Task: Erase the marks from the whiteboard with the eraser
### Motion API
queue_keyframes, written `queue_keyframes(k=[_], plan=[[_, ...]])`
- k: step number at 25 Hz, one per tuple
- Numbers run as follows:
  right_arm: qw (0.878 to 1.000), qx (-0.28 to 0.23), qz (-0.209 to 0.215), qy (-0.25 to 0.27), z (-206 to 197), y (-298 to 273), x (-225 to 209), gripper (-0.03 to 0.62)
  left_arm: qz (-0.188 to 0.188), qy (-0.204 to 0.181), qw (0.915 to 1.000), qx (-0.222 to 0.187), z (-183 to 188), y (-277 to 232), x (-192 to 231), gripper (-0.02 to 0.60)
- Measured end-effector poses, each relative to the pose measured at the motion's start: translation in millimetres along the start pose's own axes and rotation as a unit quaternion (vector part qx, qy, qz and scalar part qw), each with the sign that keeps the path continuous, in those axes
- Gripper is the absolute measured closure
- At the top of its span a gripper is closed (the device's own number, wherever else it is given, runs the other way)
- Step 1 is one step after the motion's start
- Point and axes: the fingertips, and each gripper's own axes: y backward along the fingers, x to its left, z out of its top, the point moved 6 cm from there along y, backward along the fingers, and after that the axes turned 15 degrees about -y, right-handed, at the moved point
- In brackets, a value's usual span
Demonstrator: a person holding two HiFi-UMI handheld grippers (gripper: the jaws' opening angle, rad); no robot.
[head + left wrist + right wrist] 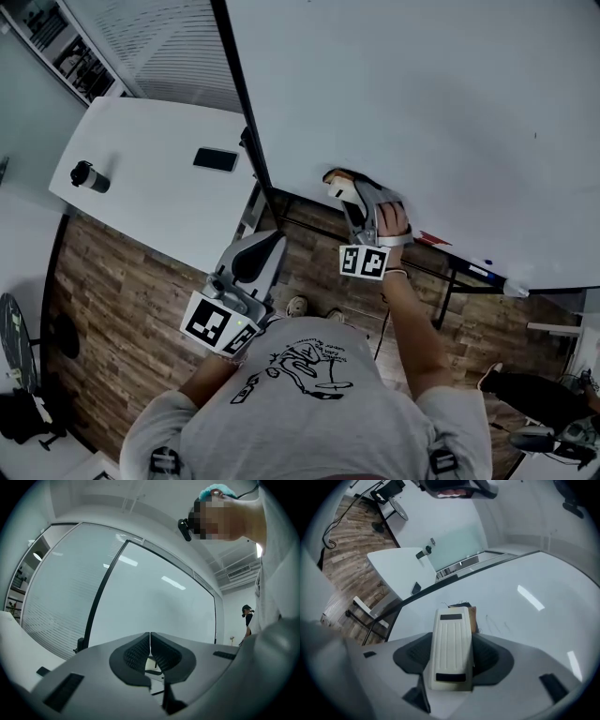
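The eraser is a slim oblong block. Its long axis runs along the line of the right gripper that carries it, and its far end points away from the person's hand towards the lower left part of the whiteboard. In the right gripper view the eraser shows a cream plastic back with lengthwise ribs and a dark rectangular patch at each end. A brownish felt pad peeks out on the right near the far tip. The right gripper is clamped on it, with the dark ridged pads pressing both long sides of the near half and the far half jutting beyond the jaws. The whiteboard is a smooth, glossy white sheet in a dark frame. A few faint thin marks lie just right of the eraser's tip. Whether the felt touches the board cannot be told. The left gripper is held lower and nearer the body, over the wood-plank floor. In its own view the left gripper has its textured pads closed flat together with nothing between them. Far to the left stands a white table bearing a dark phone and a lidded tumbler.
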Motion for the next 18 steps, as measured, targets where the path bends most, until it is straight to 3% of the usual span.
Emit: queue_keyframes(k=[4,10,18], plan=[[0.997,-0.046,-0.052,-0.014,36,24,-36,0.335,0.002,0.003,1.0000,0.002,-3,3,3,0.558],[0.986,-0.070,-0.140,-0.053,61,43,-106,0.335,-0.004,0.001,1.0000,-0.002,-2,-3,4,0.558],[0.980,-0.087,-0.163,-0.072,59,29,-119,0.335,-0.011,-0.001,0.9999,-0.004,-4,-9,10,0.558]])
